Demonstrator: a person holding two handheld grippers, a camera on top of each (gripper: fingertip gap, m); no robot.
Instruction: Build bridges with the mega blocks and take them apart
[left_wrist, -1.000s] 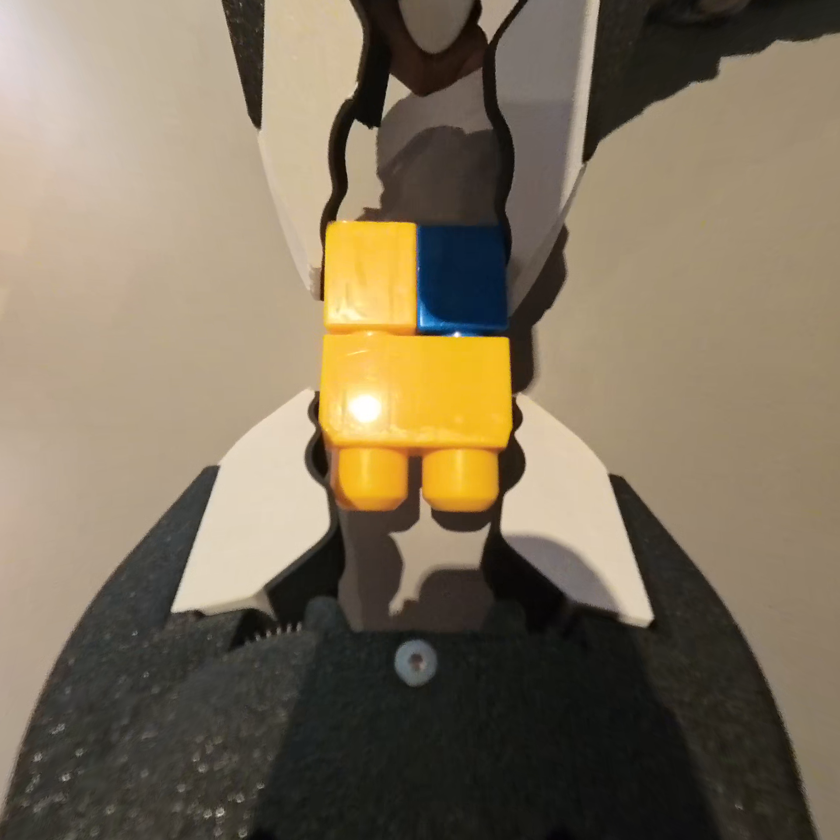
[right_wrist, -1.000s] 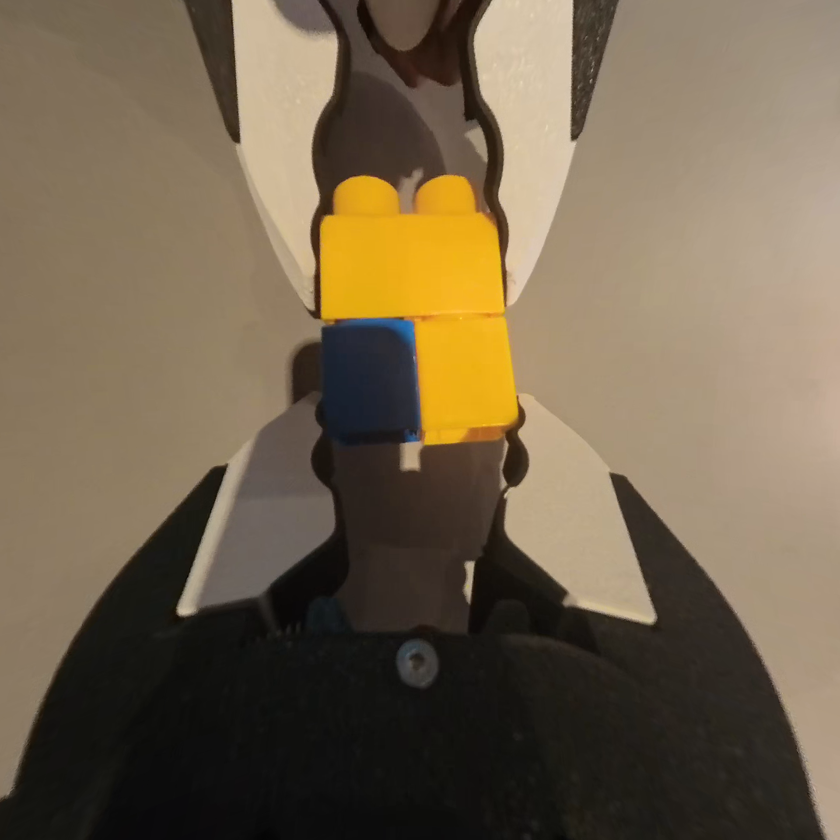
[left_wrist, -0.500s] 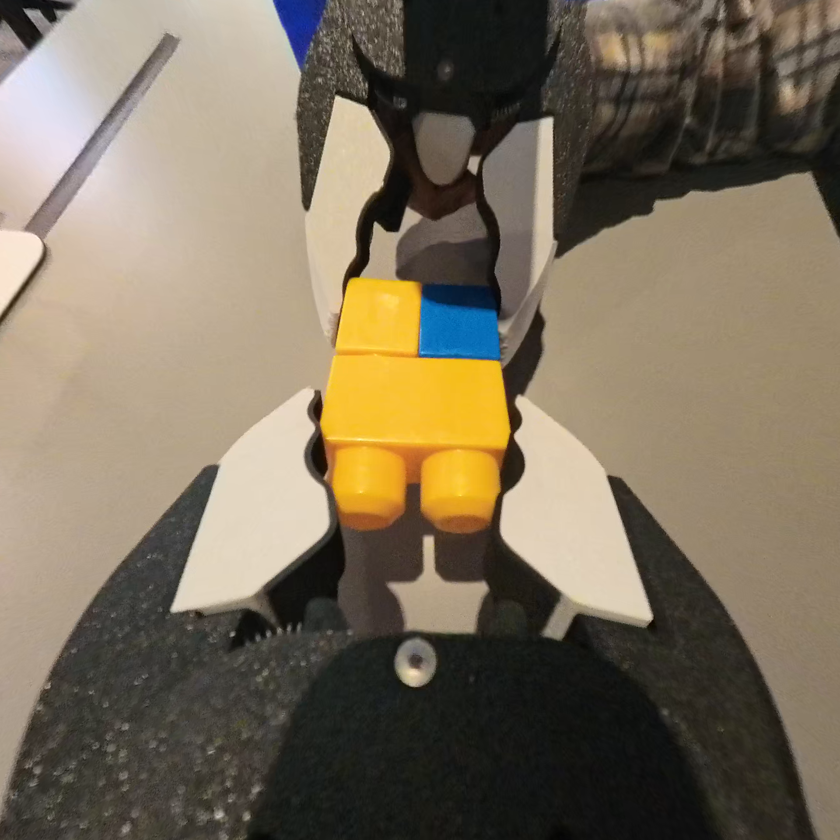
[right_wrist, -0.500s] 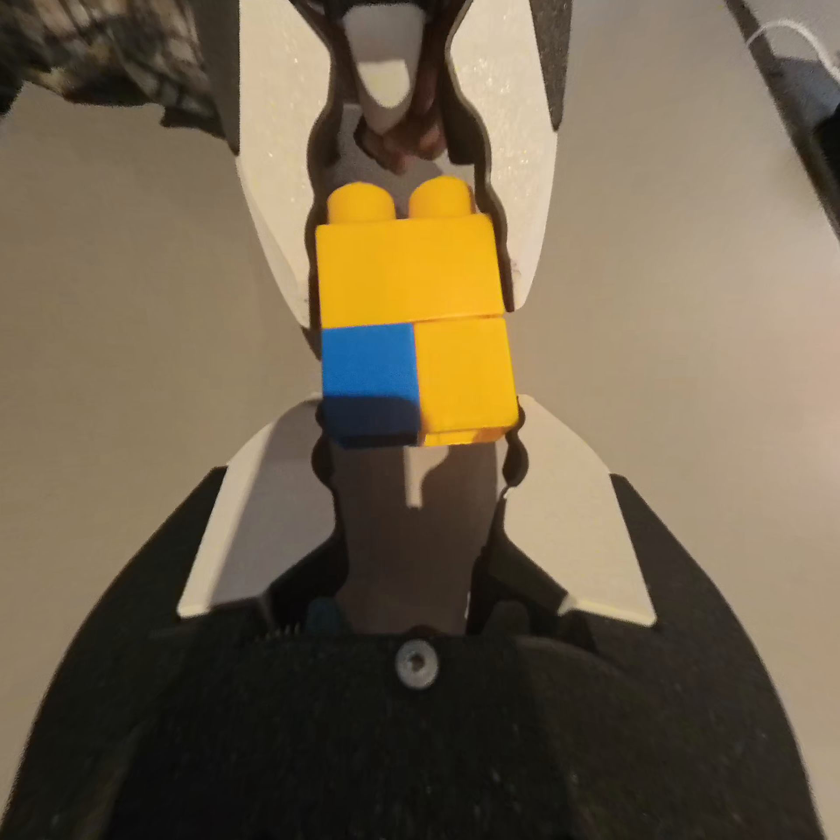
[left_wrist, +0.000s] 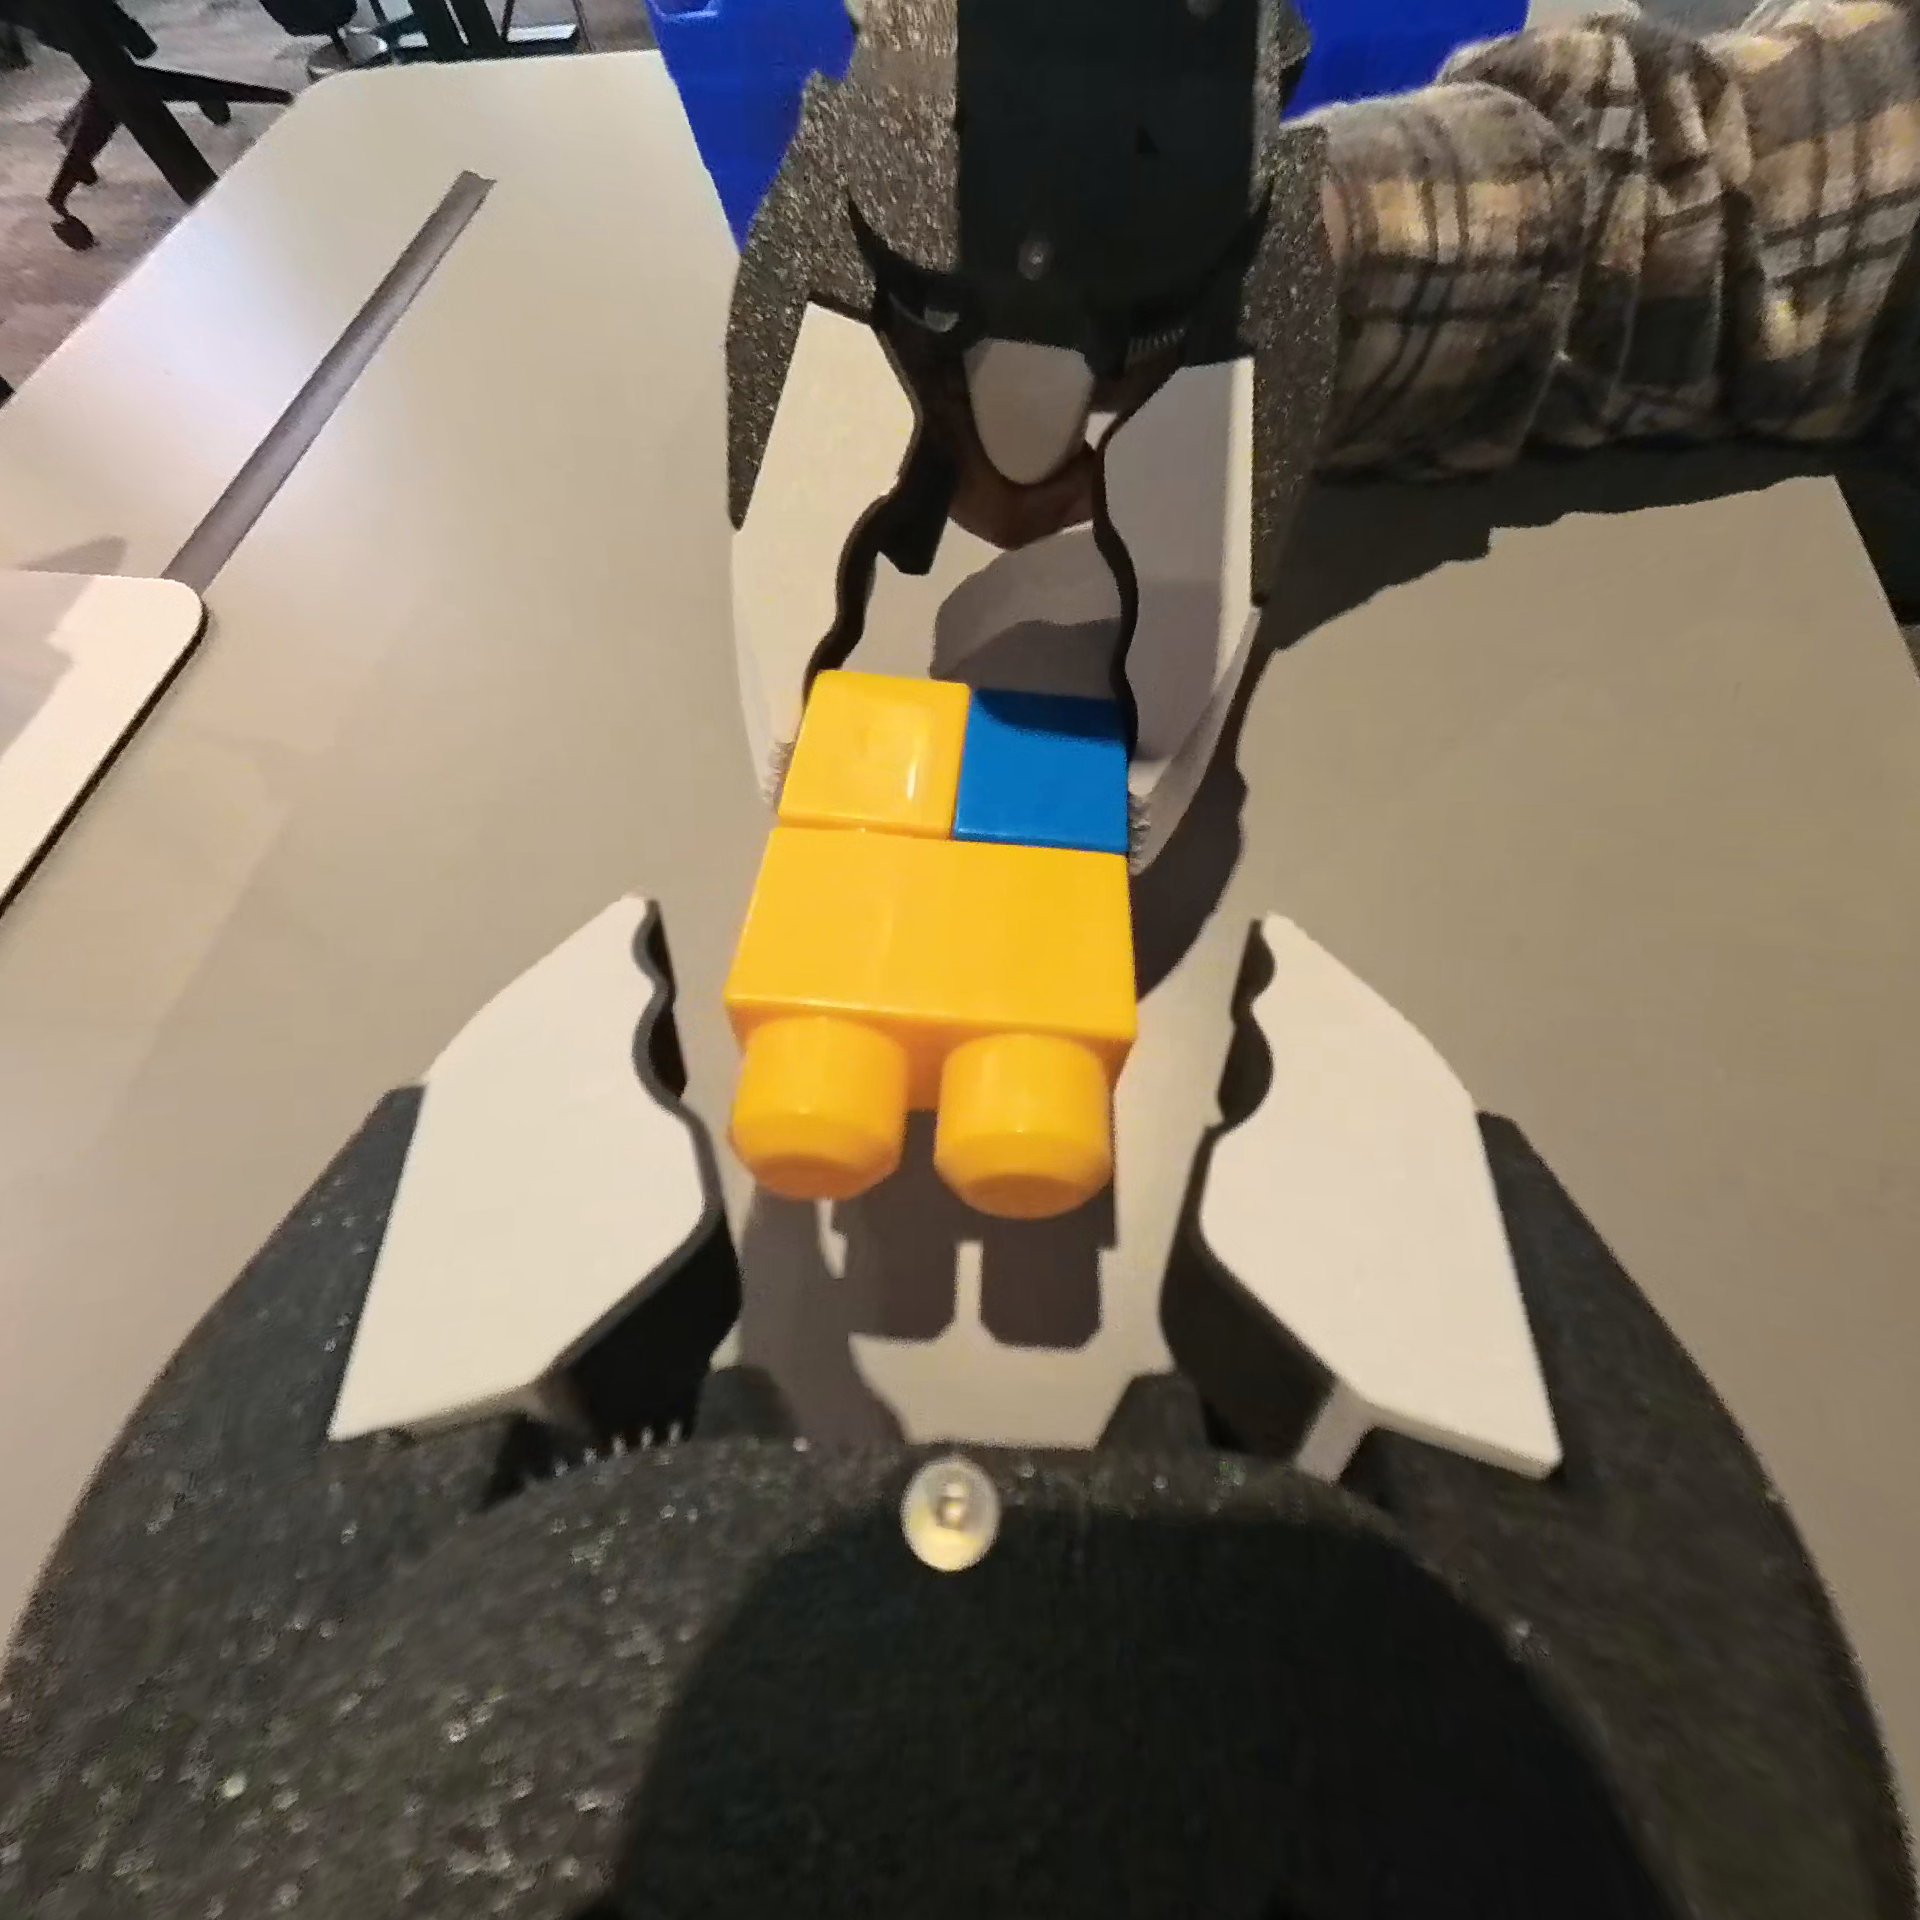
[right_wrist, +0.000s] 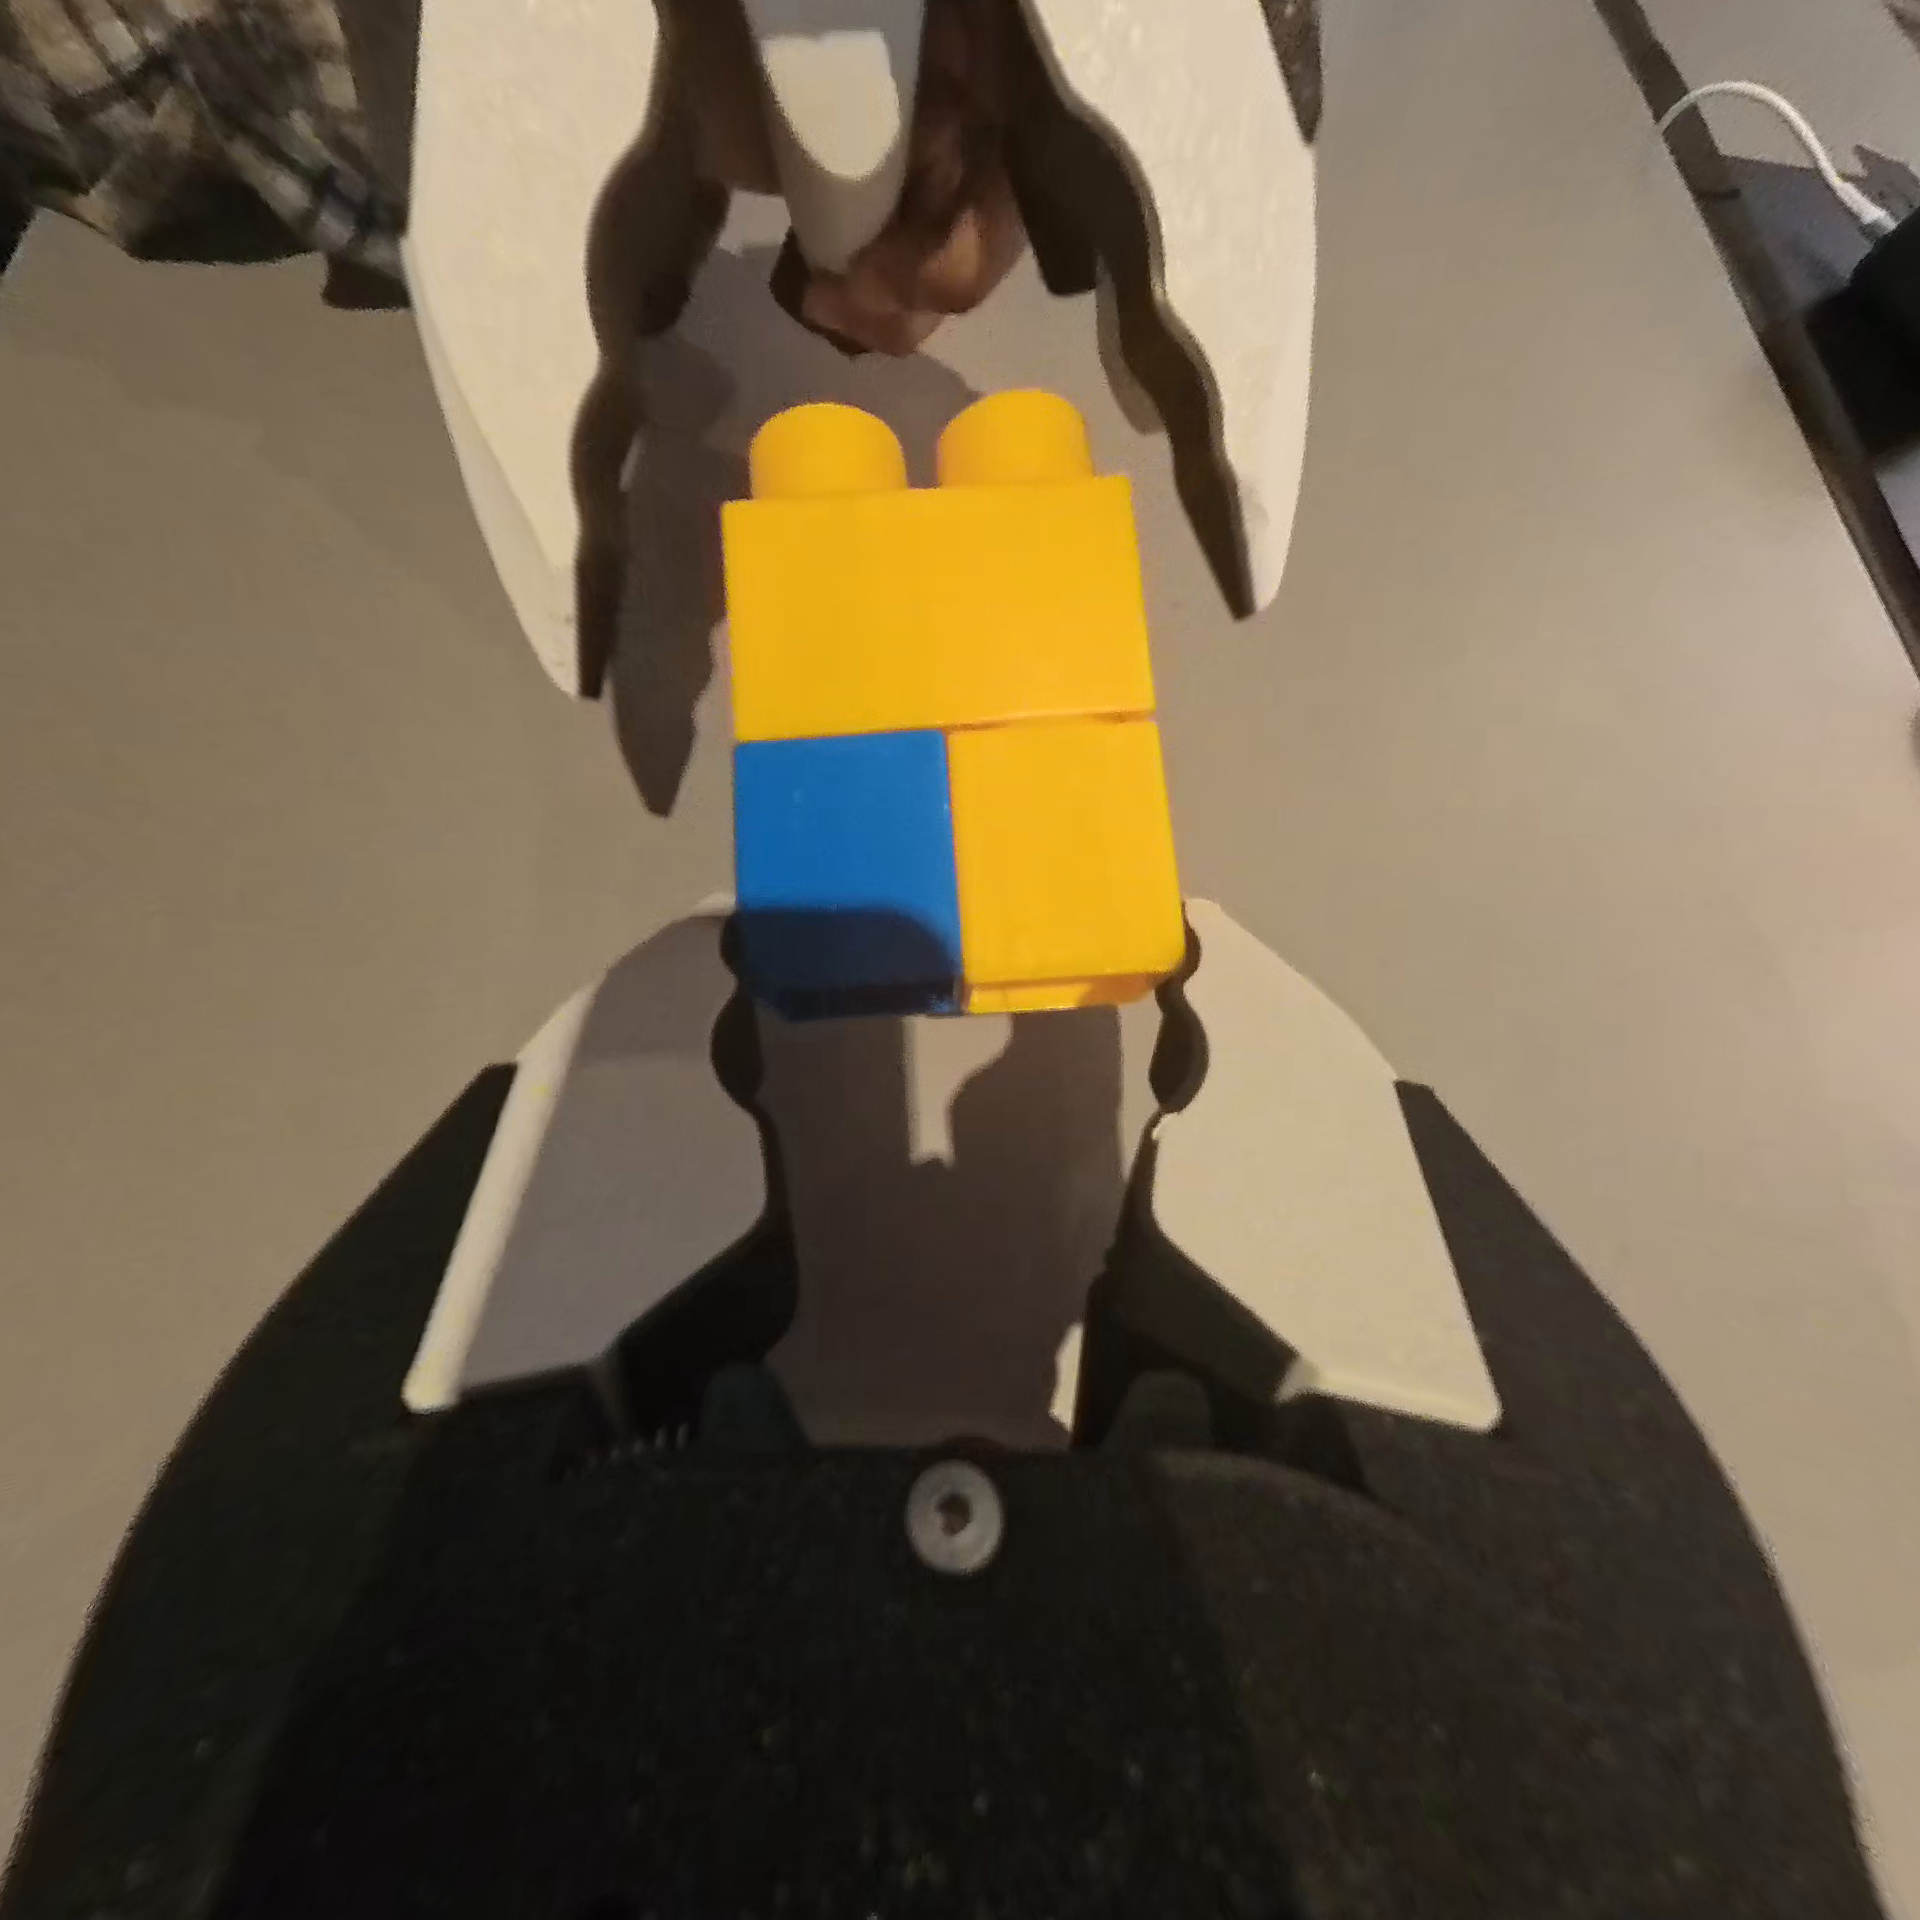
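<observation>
Block bridge (left_wrist: 935, 914) between opposing tongs (right tongs (right_wrist: 961, 935) gripping).

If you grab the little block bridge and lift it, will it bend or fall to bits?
Probably it won't bend: the wide yellow block, small yellow block and blue block look like hard, glossy plastic. It seems light, being small. It might come apart, though: only studs join the pieces, and a thin seam shows between them. The right gripper pinches just the two small blocks.

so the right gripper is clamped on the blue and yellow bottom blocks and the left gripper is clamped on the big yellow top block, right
Not quite: the left gripper is open, its fingers apart from the big yellow top block, as the left wrist view shows. The right gripper does clamp the blue block and small yellow block.
</observation>
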